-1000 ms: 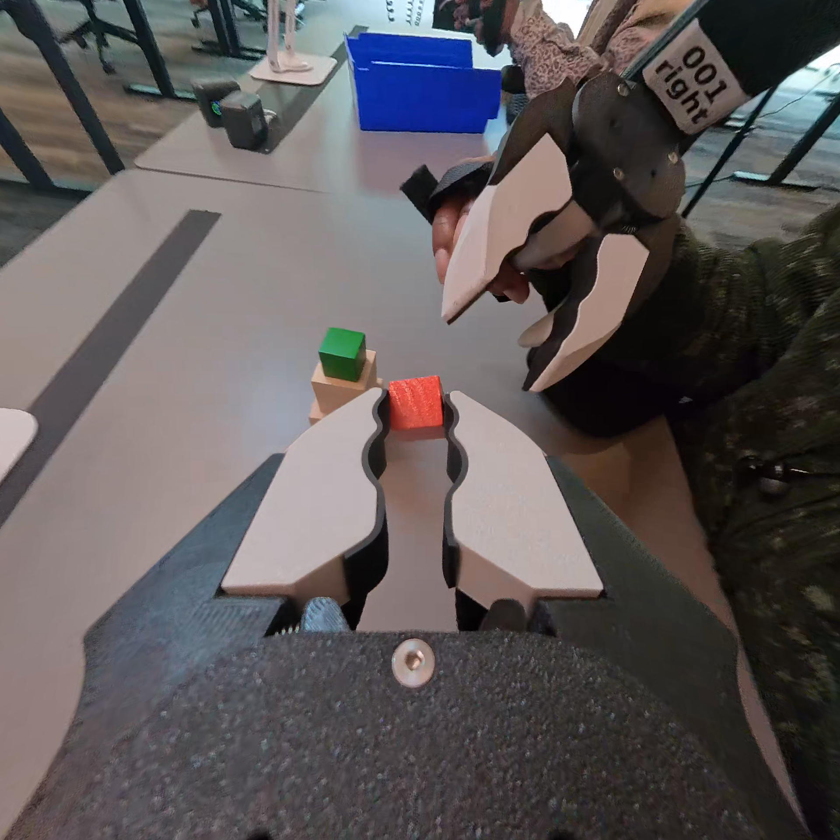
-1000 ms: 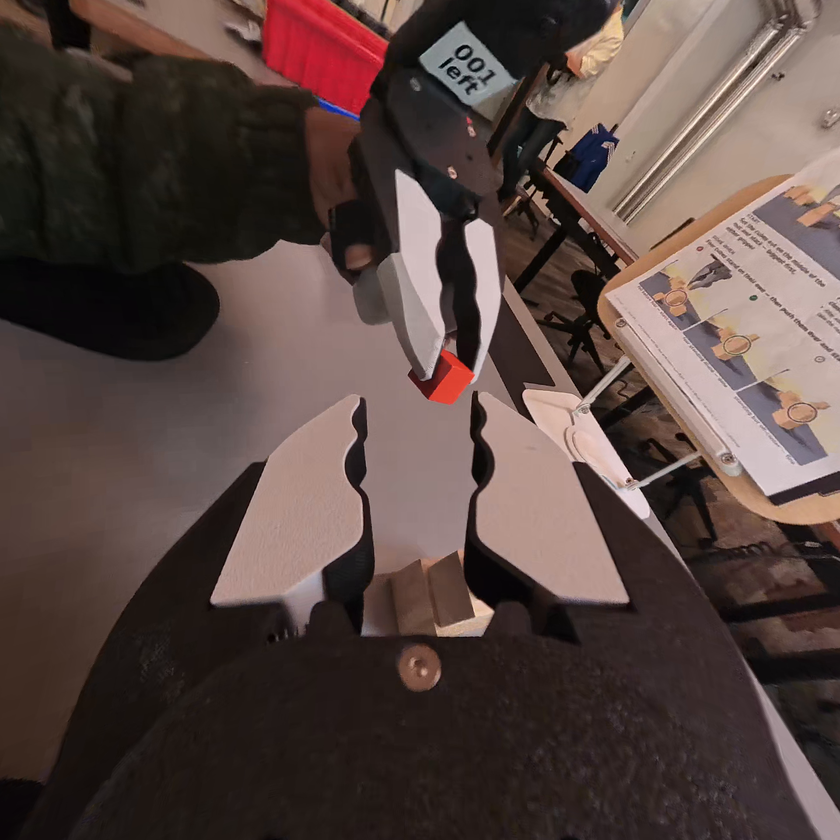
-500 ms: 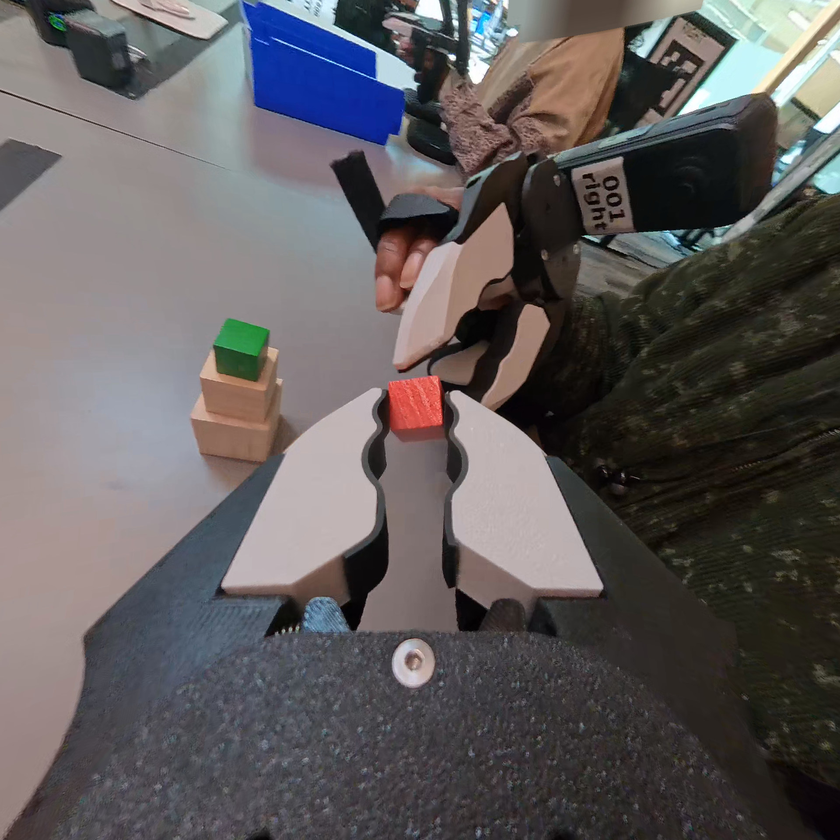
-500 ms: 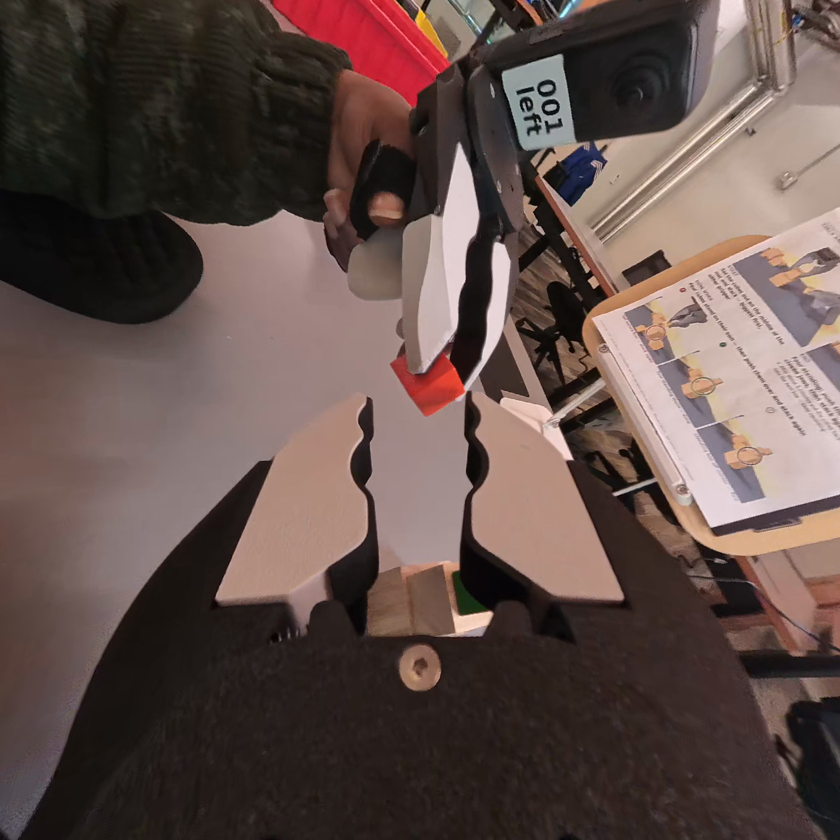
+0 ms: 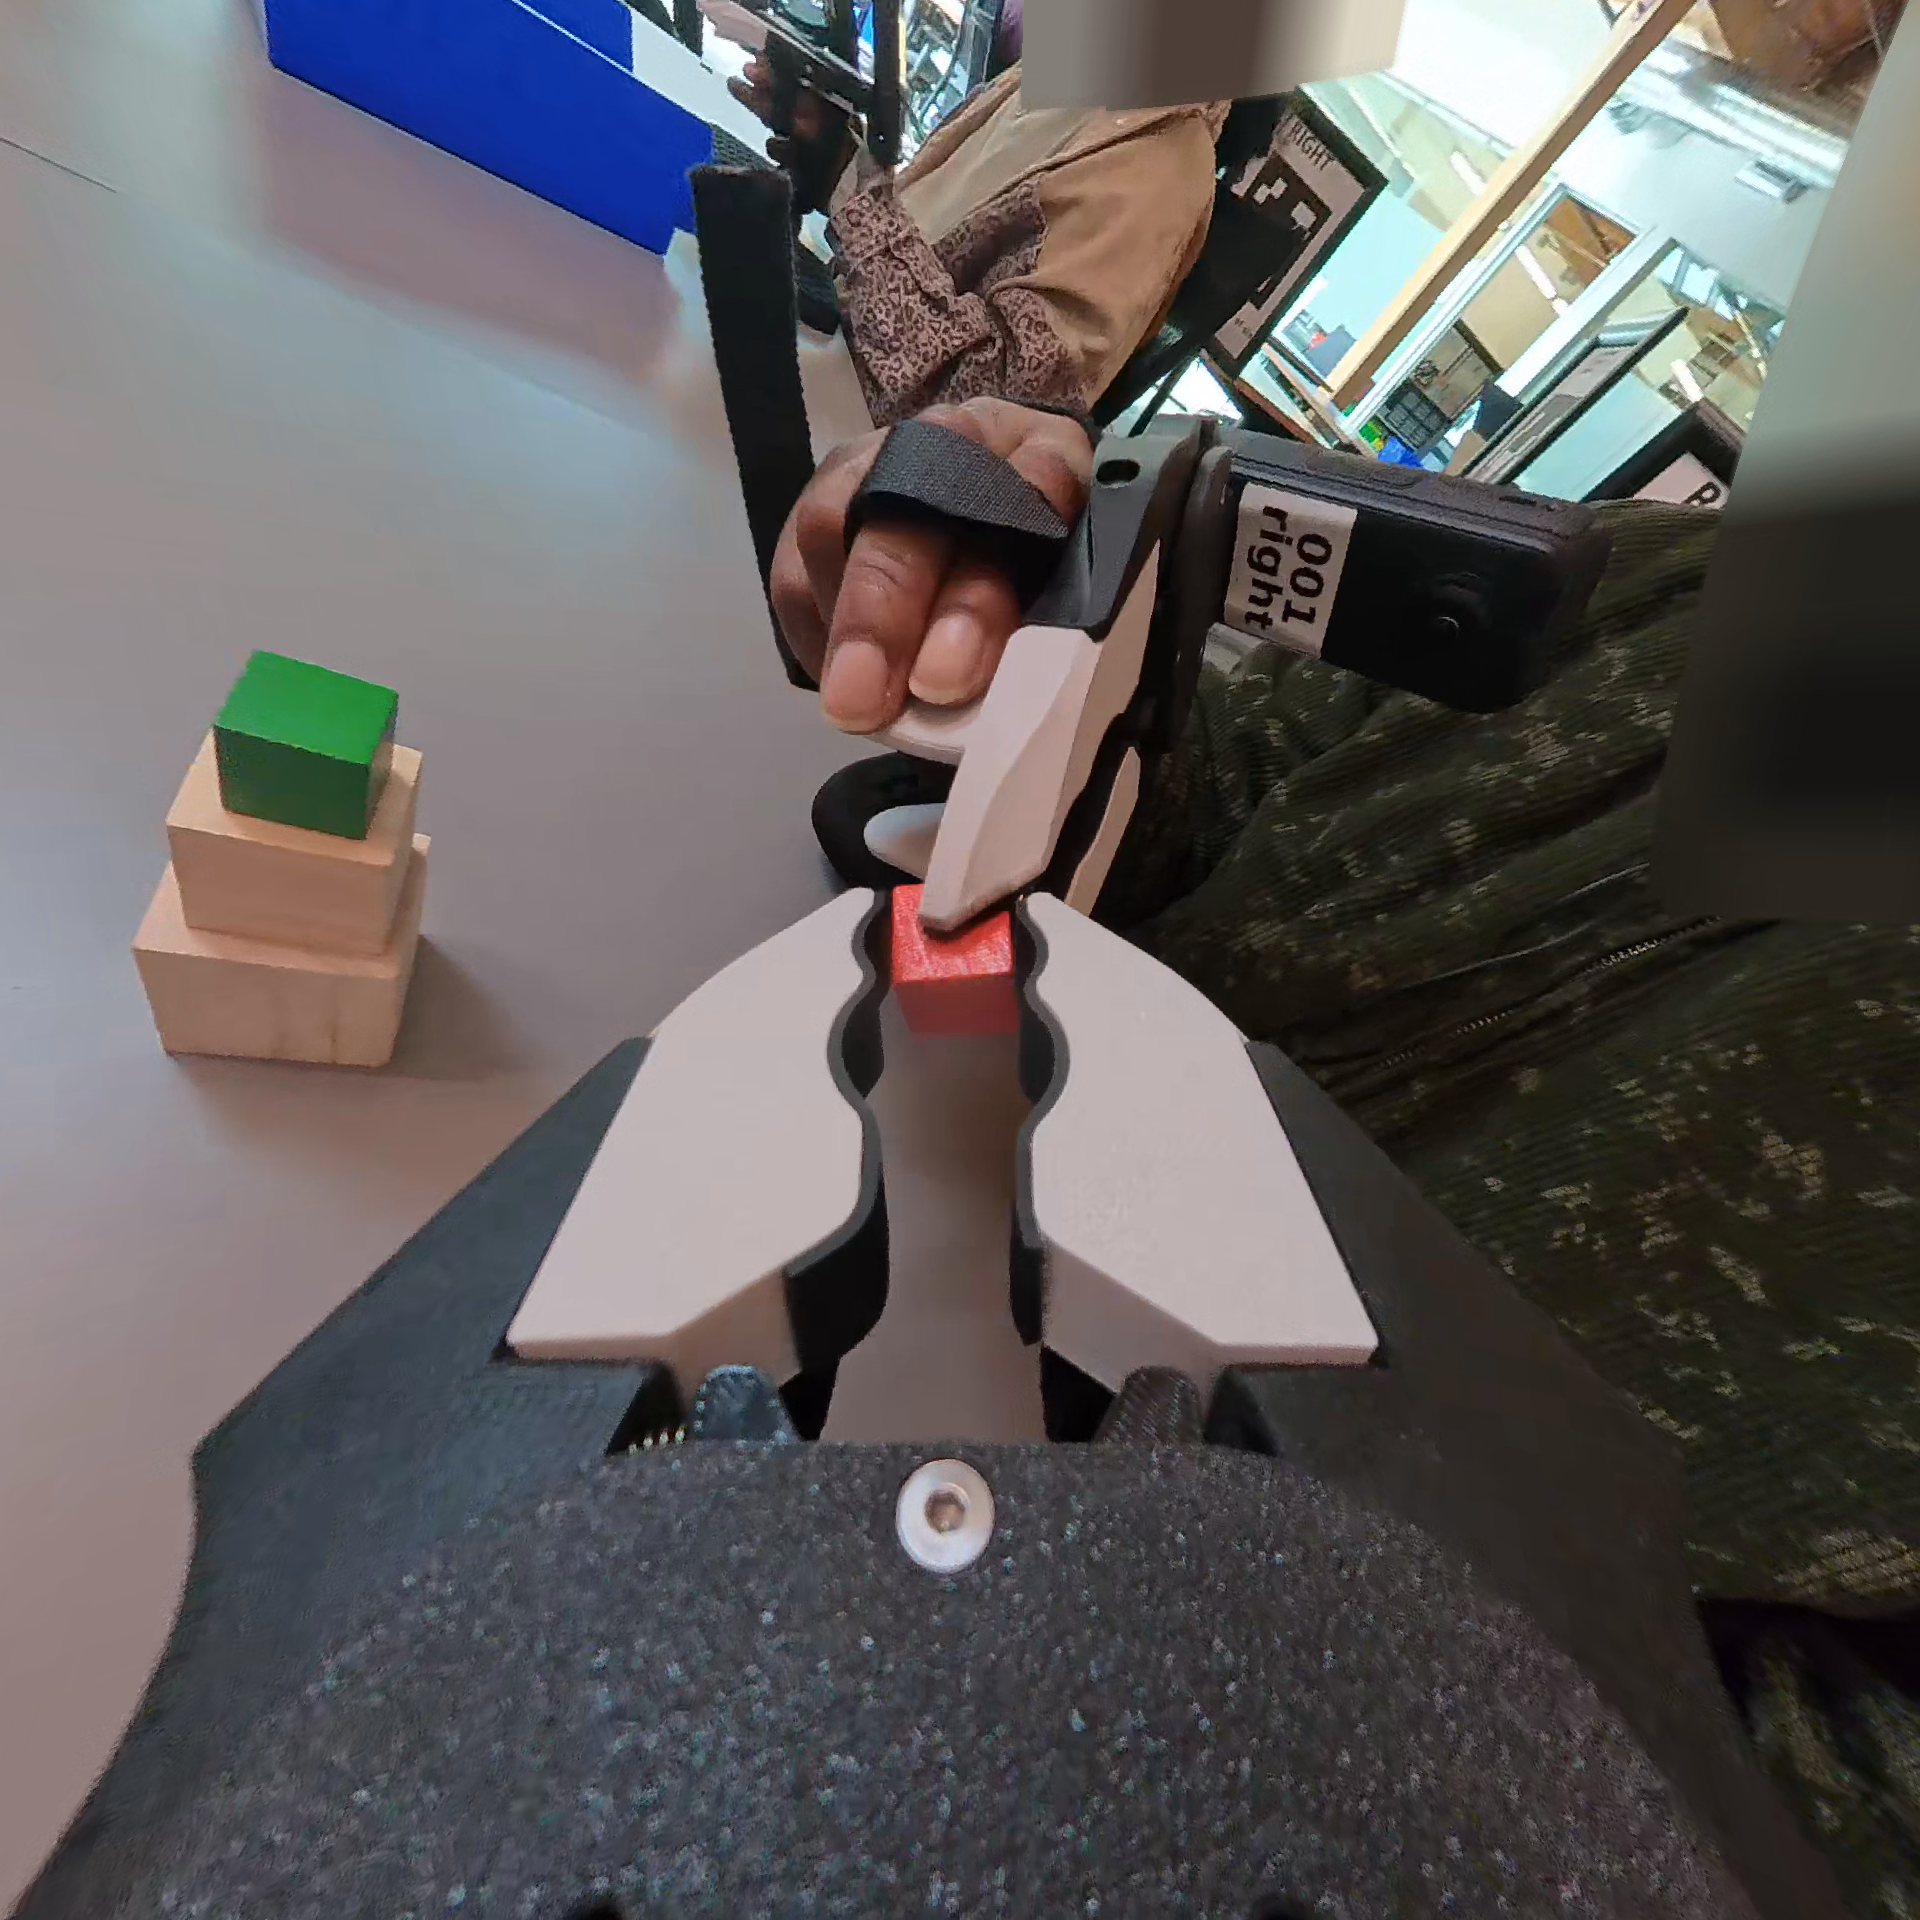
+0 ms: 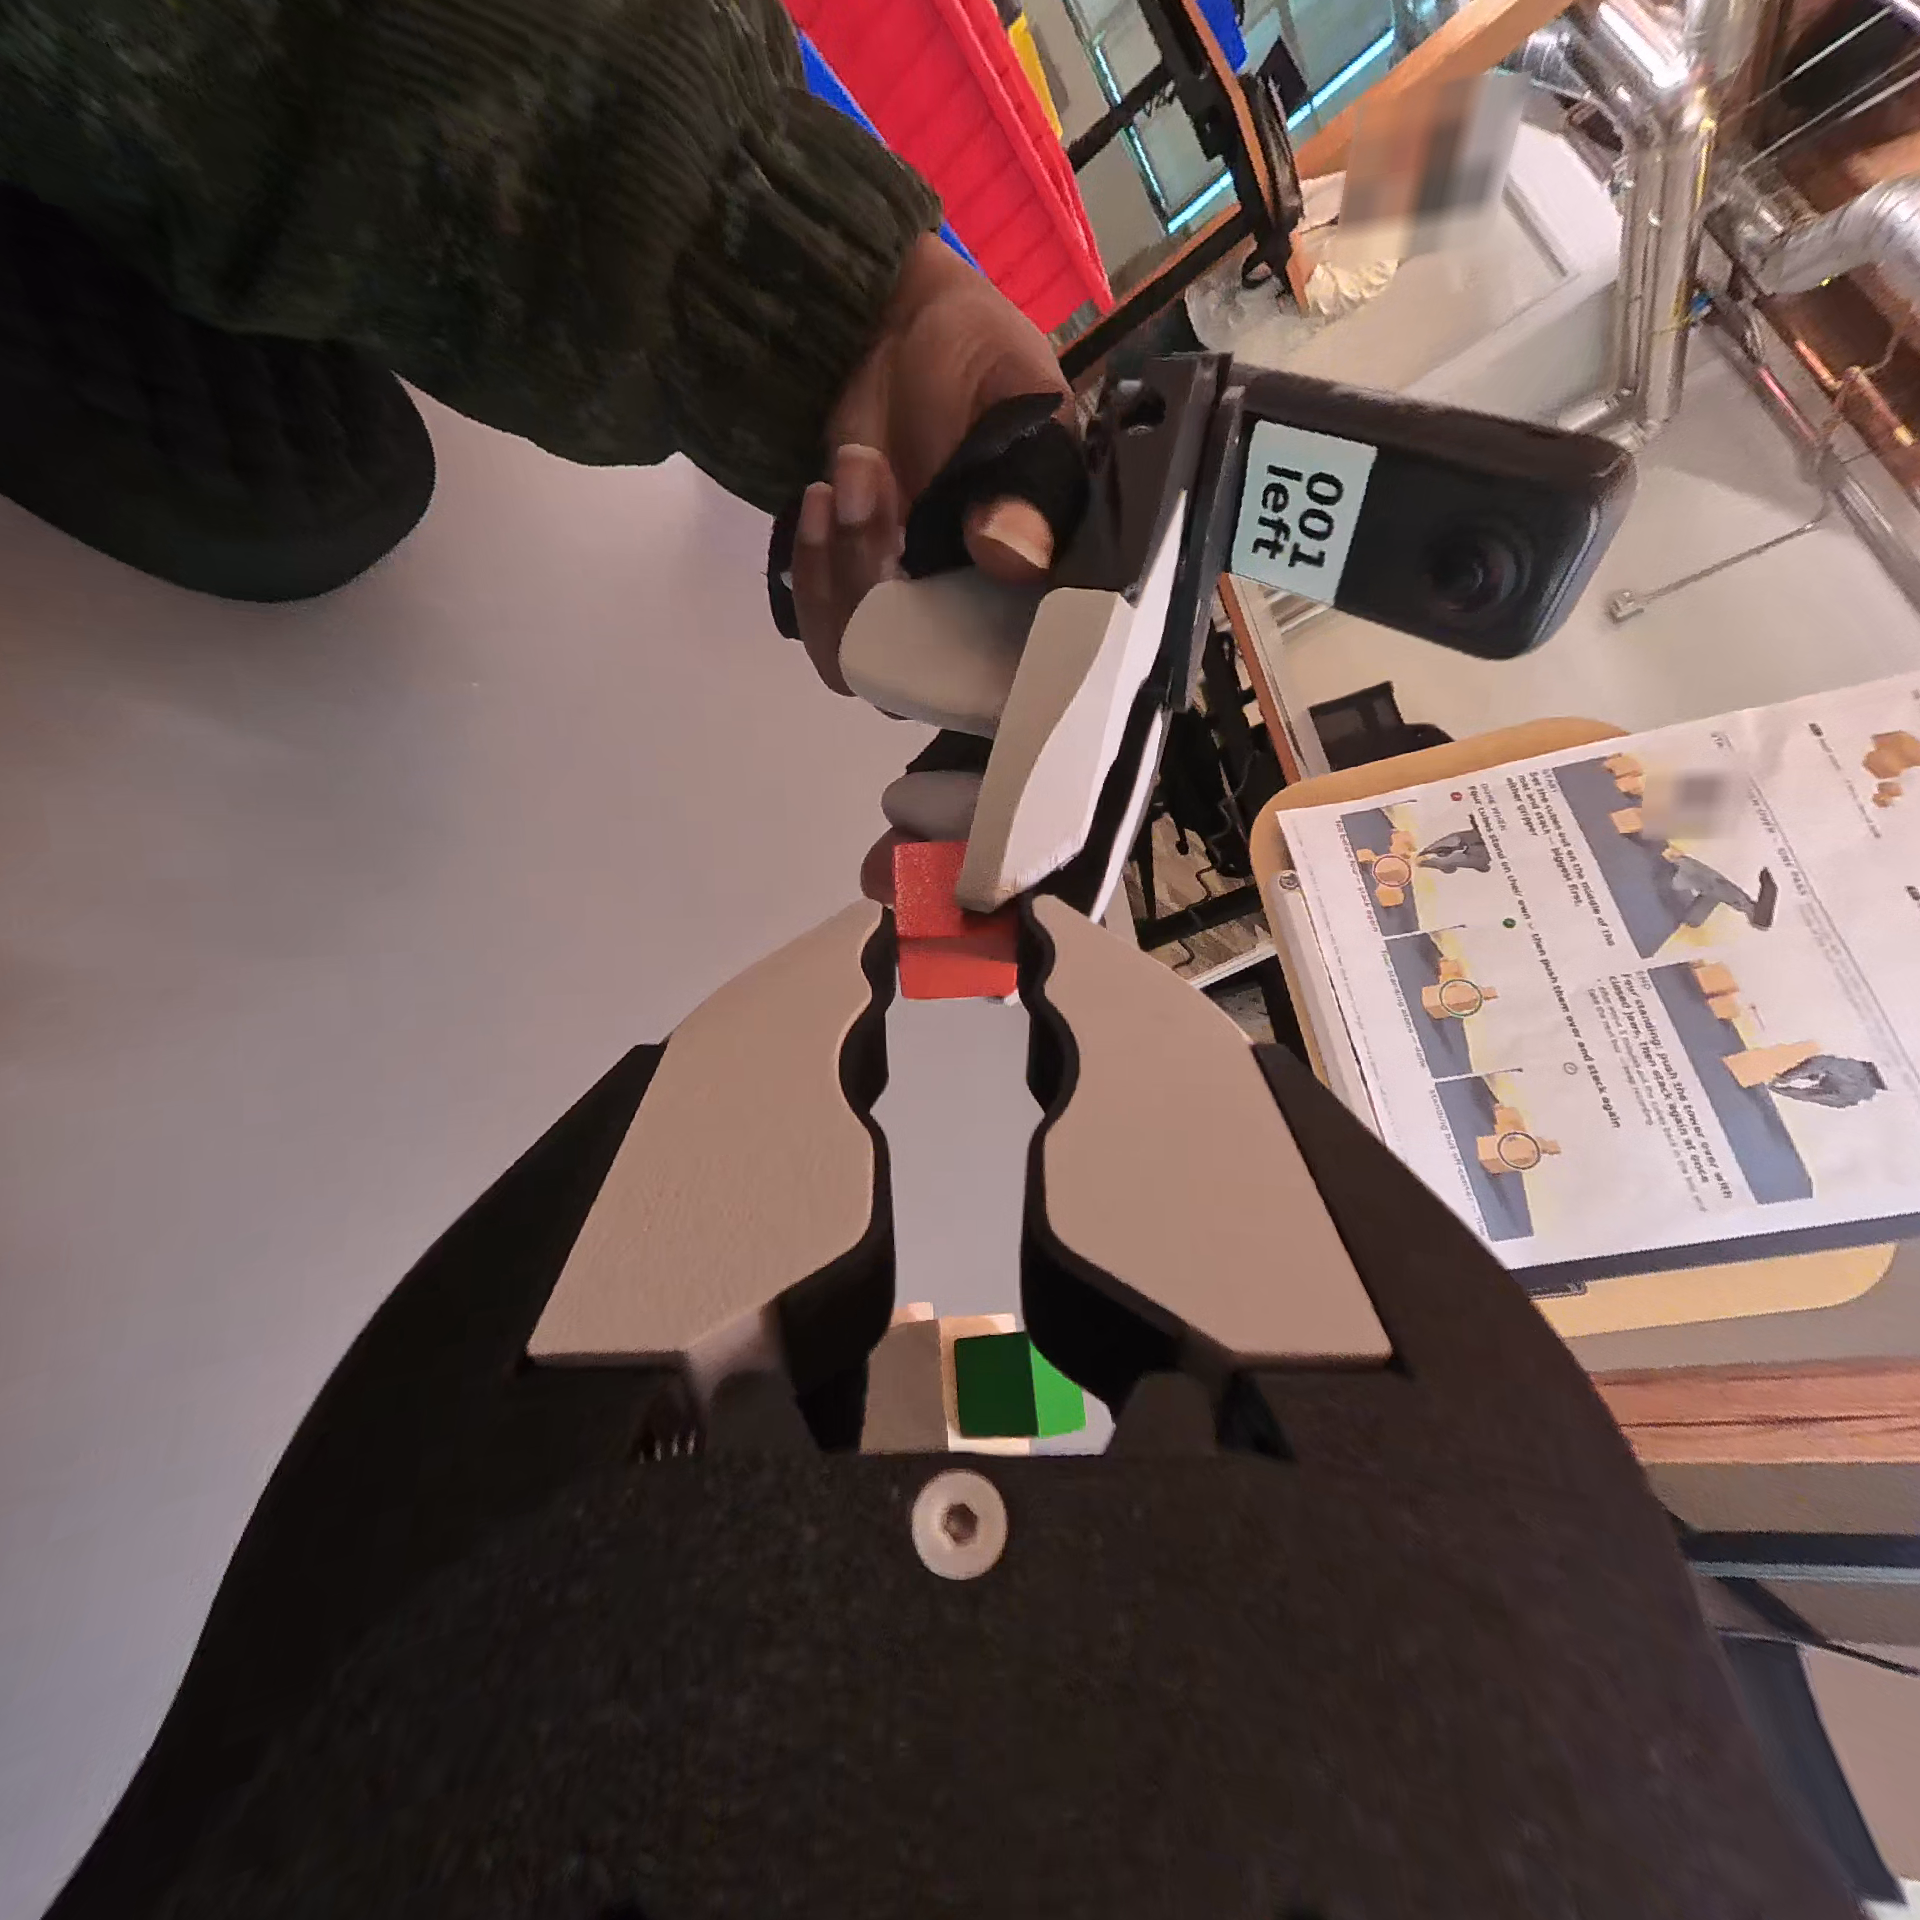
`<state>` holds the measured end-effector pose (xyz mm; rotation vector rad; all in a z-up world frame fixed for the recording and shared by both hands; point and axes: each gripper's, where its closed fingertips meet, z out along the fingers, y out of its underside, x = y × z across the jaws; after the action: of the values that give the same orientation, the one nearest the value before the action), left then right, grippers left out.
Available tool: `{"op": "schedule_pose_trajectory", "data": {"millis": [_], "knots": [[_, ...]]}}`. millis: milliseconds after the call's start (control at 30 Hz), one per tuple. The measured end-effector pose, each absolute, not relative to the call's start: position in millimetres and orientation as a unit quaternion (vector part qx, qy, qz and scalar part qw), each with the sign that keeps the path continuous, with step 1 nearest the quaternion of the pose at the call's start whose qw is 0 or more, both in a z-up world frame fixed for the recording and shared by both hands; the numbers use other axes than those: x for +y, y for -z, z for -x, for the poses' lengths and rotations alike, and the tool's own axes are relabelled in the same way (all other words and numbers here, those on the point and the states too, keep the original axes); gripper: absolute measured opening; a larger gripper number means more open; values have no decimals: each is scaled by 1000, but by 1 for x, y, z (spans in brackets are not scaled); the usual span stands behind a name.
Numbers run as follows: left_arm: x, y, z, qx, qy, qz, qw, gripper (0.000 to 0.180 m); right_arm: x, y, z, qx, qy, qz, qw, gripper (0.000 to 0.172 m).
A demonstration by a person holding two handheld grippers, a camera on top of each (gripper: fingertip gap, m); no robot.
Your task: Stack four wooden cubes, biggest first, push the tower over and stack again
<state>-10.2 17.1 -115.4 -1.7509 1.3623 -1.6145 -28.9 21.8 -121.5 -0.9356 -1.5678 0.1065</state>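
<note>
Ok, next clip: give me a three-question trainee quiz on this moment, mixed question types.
1. True or false: the red cube rests on the table.
2. Which block tops the stack? A) red B) green C) blue
3. Fill in: the red cube sits between the fingertips of ____ grippers.

Key:
1. False: it is held in the air.
2. B, the green cube lies on two plain wooden blocks.
3. Both: the left gripper and the right gripper each clamp it.

We are finding the small red wooden cube lying right of the three-block stack, between both grippers' fingertips.
</note>
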Motion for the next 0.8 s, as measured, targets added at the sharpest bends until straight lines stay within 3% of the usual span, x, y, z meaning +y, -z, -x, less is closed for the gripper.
{"op": "schedule_pose_trajectory", "data": {"millis": [167,333,433,533,667,800], "knots": [[17,110,9,489,587,608,218,24,22,113,27,-658,-71,421,621,22],[51,77,14,459,553,573,394,42,41,93,8,-580,-153,480,640,22],[90,45,37,379,496,550,554,29,62,91,-8,-529,-194,526,637,22],[117,34,67,324,422,540,652,6,80,86,-24,-476,-228,553,644,22],[146,45,99,295,297,543,728,0,97,78,-43,-420,-253,571,658,22],[158,59,117,269,306,540,737,0,108,80,-55,-393,-266,592,652,22]]}}
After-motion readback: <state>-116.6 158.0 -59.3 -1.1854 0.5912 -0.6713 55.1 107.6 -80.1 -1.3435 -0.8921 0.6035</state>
